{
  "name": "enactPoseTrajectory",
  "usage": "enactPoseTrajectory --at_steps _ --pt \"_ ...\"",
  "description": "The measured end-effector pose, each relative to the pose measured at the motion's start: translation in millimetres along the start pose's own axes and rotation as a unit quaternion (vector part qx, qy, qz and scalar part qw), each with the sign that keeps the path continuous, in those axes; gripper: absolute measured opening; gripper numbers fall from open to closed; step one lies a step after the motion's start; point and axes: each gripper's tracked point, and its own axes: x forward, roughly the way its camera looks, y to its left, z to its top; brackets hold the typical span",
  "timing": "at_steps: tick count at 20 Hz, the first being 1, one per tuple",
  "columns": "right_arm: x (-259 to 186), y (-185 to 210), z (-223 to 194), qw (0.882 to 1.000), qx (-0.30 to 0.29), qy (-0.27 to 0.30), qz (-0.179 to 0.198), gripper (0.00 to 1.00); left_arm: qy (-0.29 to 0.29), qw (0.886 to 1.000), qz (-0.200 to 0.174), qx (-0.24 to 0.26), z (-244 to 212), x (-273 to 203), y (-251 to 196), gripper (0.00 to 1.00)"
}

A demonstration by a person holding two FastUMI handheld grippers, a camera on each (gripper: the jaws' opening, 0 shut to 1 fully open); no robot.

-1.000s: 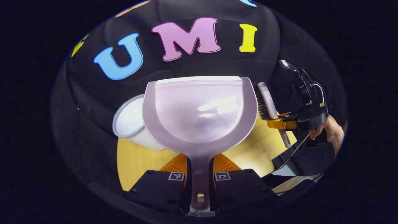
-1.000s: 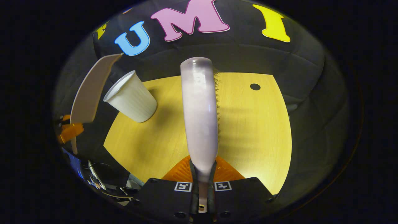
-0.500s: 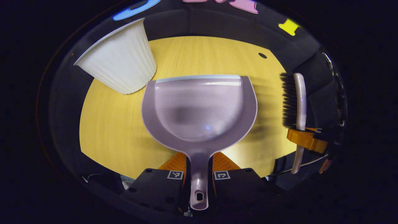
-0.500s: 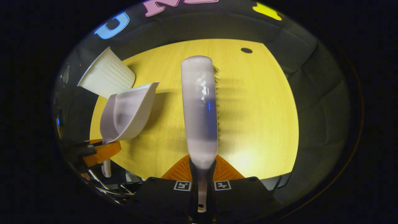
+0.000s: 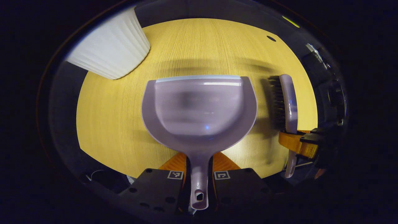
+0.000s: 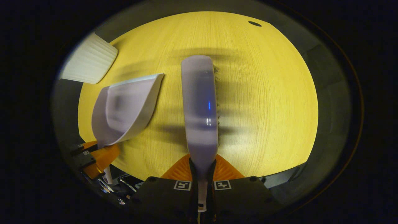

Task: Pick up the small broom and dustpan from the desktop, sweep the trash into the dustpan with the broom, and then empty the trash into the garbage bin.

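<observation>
Dustpan [image 5: 199, 109], centre frame, looks empty, clamped by its handle in the left tool [image 5: 199, 177]; right tool [image 6: 202, 186] clamps the broom [image 6: 200, 105]; bench [image 5: 108, 124] bare, bin [image 5: 108, 49] upper left, so the task seems nearly done.

A light wooden desktop [image 5: 192, 43] bears 1 white ribbed bin [image 5: 108, 53] near its far-left corner.

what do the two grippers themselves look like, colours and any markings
Each gripper has a black blocky body and two orange ribbed fingers. In its own view, the left gripper bears two small square black-and-white markers, one at the base of each finger; the right gripper has the same pair. Seen from the side in the left gripper view, the right gripper's finger is a smooth orange wedge on a black mount.
</observation>
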Motion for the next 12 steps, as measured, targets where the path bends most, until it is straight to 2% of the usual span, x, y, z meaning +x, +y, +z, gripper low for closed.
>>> enactPoseTrajectory --at_steps 3,10,11,12 --pt "-8 -3 6 1.0 0.02 0.009 0.019 0.12 0.005 1.0 0.001 0.01 -4 -2 1 0.19" --pt "-34 -29 42 0.999 0.021 0.017 0.022 0.12 0.011 1.0 0.004 0.018 -3 2 2 0.2" --pt "-19 -7 20 0.999 0.018 0.016 0.022 0.13 0.012 1.0 0.004 0.019 -3 2 2 0.2" --pt "-23 -13 31 1.0 0.014 0.017 0.021 0.07 0.014 1.0 0.005 0.021 -3 2 2 0.2"
